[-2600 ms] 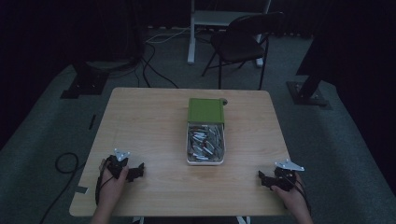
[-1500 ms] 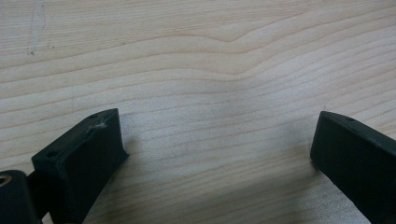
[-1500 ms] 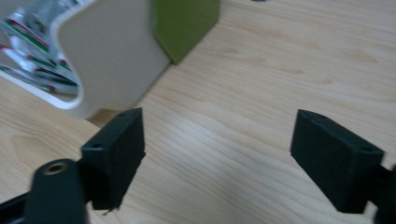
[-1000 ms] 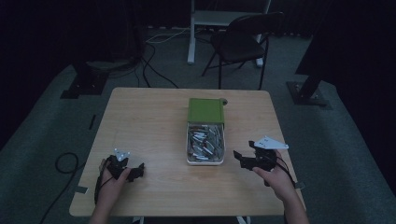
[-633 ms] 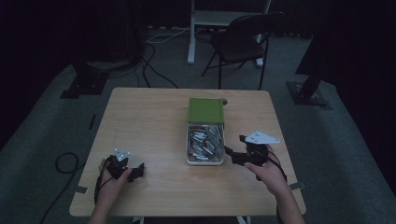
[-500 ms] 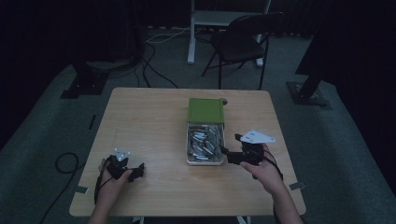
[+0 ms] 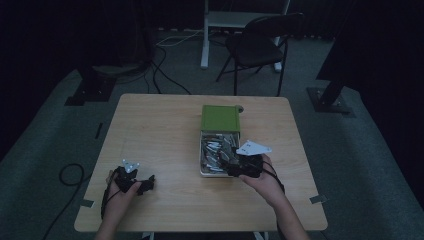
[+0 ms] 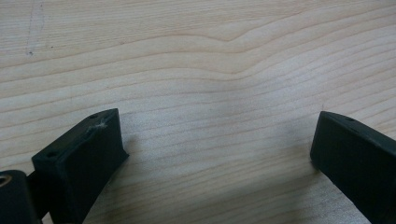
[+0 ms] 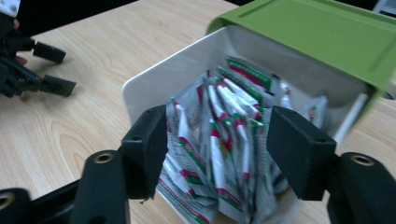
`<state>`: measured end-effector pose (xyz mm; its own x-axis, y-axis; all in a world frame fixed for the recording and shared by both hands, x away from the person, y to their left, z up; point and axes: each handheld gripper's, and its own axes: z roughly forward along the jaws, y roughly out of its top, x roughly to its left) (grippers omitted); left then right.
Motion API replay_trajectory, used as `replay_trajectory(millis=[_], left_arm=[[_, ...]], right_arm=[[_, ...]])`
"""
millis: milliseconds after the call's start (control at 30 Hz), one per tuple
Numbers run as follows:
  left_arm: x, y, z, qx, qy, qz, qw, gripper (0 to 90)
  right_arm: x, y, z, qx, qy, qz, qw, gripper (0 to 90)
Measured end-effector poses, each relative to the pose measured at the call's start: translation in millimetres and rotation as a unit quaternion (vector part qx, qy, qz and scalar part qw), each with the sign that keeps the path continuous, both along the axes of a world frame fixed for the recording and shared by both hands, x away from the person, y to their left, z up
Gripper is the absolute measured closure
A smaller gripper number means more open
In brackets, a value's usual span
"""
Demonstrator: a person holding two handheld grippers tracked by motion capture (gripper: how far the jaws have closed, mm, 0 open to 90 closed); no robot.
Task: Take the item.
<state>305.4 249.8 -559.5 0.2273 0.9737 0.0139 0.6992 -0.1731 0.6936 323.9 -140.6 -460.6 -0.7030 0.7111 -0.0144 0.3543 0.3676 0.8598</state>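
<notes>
Right tongs [image 9: 217, 144] half-closing over packets [image 9: 219, 140], grasp unclear; left tongs [image 8: 217, 154] released; box [image 9: 154, 81] cut off.

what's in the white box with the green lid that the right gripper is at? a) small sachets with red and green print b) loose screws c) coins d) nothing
a: the right gripper frames a heap of small sachets with red and green print in the white box, its green lid at the far end.

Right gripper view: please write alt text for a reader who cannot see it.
The right claw hovers open over sachets in a white box with a green lid, on a wooden table. The left claw rests farther off.
</notes>
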Motion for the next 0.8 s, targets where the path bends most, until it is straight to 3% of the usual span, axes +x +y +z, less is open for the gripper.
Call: replay_trajectory(millis=[233, 367, 533, 800], left_arm=[[0.0, -0.1, 0.0, 0.000, 0.000, -0.001, 1.0000, 3.2], [-0.4, -0.3, 0.0, 0.000, 0.000, -0.002, 1.0000, 3.2], [-0.6, -0.3, 0.1, 0.001, 0.001, -0.003, 1.0000, 3.2], [-0.7, -0.4, 0.1, 0.001, 0.001, -0.004, 1.0000, 3.2]], right_arm=[[0.0, 18.2, -10.6, -0.020, 0.008, 0.018, 0.9996, 45.1], [2.3, 29.5, -19.9, -0.050, 0.013, 0.018, 0.9985, 54.7], [5.2, 33.6, -24.9, -0.054, 0.020, 0.019, 0.9982, 67.4], [5.2, 41.1, -32.2, -0.072, 0.014, 0.029, 0.9969, 70.4]])
